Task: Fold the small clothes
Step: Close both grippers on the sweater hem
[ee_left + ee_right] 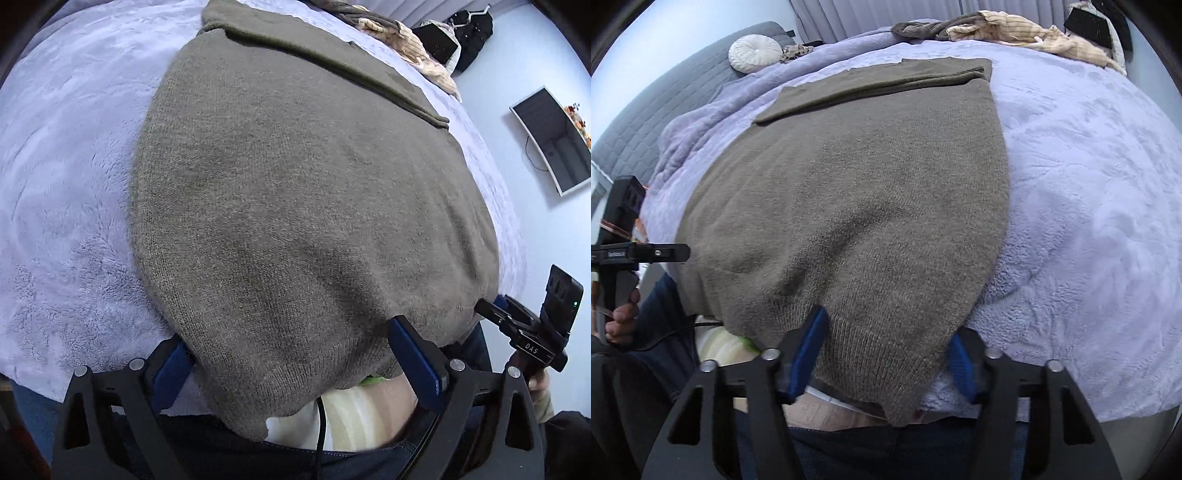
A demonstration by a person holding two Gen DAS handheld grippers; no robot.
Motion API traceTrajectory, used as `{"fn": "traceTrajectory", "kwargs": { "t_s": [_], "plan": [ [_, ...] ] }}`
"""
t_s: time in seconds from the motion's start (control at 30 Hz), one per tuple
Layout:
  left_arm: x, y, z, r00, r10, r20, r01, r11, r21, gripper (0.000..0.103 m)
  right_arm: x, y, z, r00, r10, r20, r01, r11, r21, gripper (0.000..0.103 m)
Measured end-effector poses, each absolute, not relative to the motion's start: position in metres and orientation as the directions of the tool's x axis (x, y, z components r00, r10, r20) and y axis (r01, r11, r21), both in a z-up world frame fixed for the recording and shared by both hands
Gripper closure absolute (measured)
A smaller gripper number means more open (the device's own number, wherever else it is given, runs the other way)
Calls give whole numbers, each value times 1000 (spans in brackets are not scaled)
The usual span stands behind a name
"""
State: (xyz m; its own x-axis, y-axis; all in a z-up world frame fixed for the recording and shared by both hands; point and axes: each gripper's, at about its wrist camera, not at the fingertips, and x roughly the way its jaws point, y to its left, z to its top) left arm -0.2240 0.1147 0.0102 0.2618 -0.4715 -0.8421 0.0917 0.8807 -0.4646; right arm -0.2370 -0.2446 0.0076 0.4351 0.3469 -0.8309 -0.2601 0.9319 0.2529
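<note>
A grey-brown knit sweater (295,184) lies flat on a lavender fleece blanket (66,184), with one sleeve folded across its far end (886,79). Its near hem hangs over the bed's edge toward the person. My left gripper (291,332) is at one near corner of the hem. Its blue pads (173,373) stand wide apart, and the knit lies between them without being pinched. My right gripper (888,325) is at the other near corner. The hem drapes between its blue pads (809,354), which stand apart.
The person's waist and jeans (849,443) press against the bed edge below both grippers. A pile of beige and brown clothes (997,29) lies at the far side. A round white cushion (755,53) and a grey headboard (665,110) are far left. A screen (554,140) hangs on the wall.
</note>
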Motion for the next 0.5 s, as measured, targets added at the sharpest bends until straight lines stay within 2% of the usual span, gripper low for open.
{"fn": "traceTrajectory", "kwargs": {
  "t_s": [0.2, 0.33, 0.37, 0.4, 0.43, 0.47, 0.5],
  "plan": [
    [-226, 124, 1, 232, -481, -845, 67, 875, -479, 2, -240, -256, 7, 423, 388, -819, -246, 919, 308, 48],
    [-219, 115, -2, 230, -459, -858, 80, 888, -454, 2, -235, -259, -1, 424, 437, -793, -235, 899, 370, 41],
    [-218, 111, -1, 235, -448, -863, 88, 894, -440, 5, -233, -254, 0, 426, 430, -796, -242, 902, 357, 41],
    [-221, 110, 3, 247, -428, -869, 94, 904, -418, 14, -232, -248, 2, 430, 417, -801, -255, 907, 335, 43],
    [-222, 108, 6, 256, -415, -873, 100, 910, -403, 37, -232, -243, 4, 432, 404, -806, -268, 911, 313, 57],
    [-223, 109, 10, 254, -425, -869, 110, 905, -410, 70, -231, -242, 6, 433, 402, -807, -272, 912, 308, 71],
    [-224, 110, 12, 242, -444, -862, 117, 896, -429, 85, -231, -244, 8, 424, 422, -801, -276, 903, 329, 93]
  ]
}}
